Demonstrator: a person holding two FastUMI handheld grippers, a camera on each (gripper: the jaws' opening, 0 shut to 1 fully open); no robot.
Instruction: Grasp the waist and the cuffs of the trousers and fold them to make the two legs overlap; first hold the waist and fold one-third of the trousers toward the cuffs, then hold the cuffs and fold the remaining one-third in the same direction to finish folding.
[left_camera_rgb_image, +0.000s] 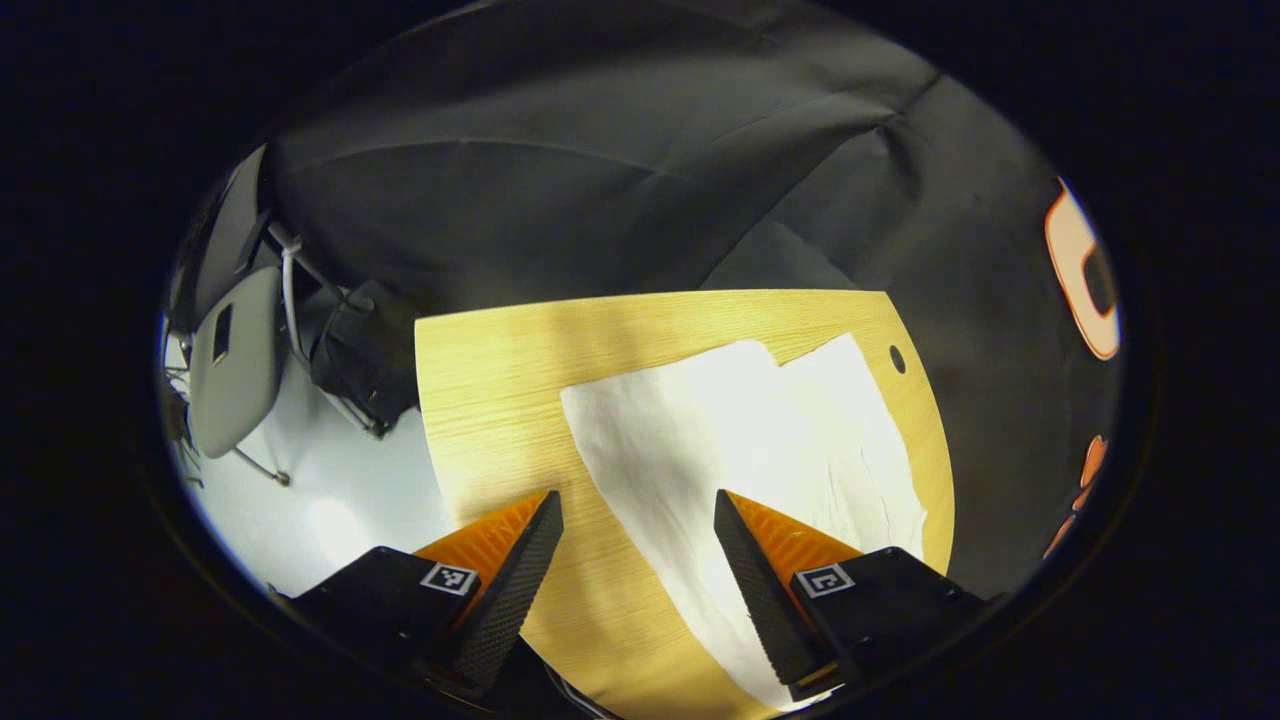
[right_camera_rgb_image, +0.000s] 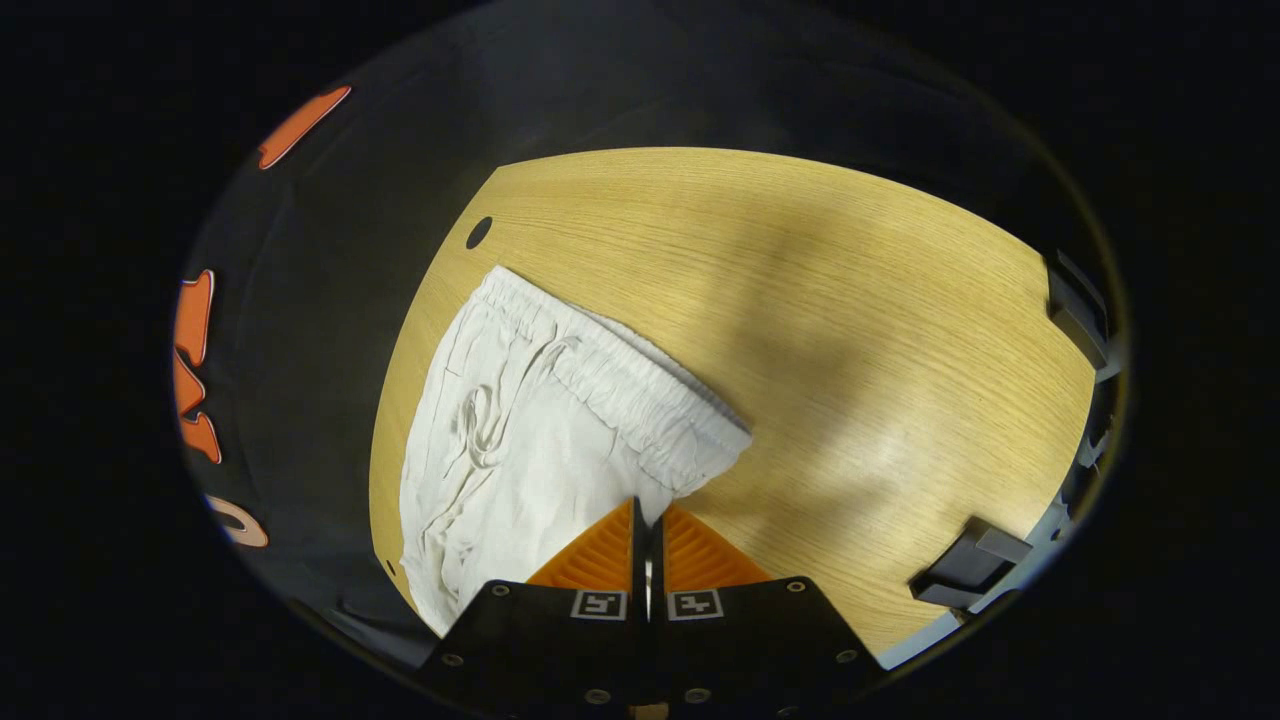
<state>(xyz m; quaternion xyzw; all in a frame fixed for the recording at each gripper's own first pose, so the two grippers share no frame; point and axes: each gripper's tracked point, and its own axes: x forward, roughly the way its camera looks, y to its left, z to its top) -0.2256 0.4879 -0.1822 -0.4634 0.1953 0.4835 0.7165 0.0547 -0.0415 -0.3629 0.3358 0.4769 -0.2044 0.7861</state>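
The white trousers (right_camera_rgb_image: 530, 440) lie flat on the wooden surface (right_camera_rgb_image: 800, 300), waistband (right_camera_rgb_image: 620, 385) toward the surface's middle. The right gripper (right_camera_rgb_image: 648, 520) has its fingers pressed together at the fabric edge below the waistband (whether cloth is pinched between them cannot be told). The left gripper (left_camera_rgb_image: 638, 520) hangs wide apart above the cuff end (left_camera_rgb_image: 740, 440), holding nothing.
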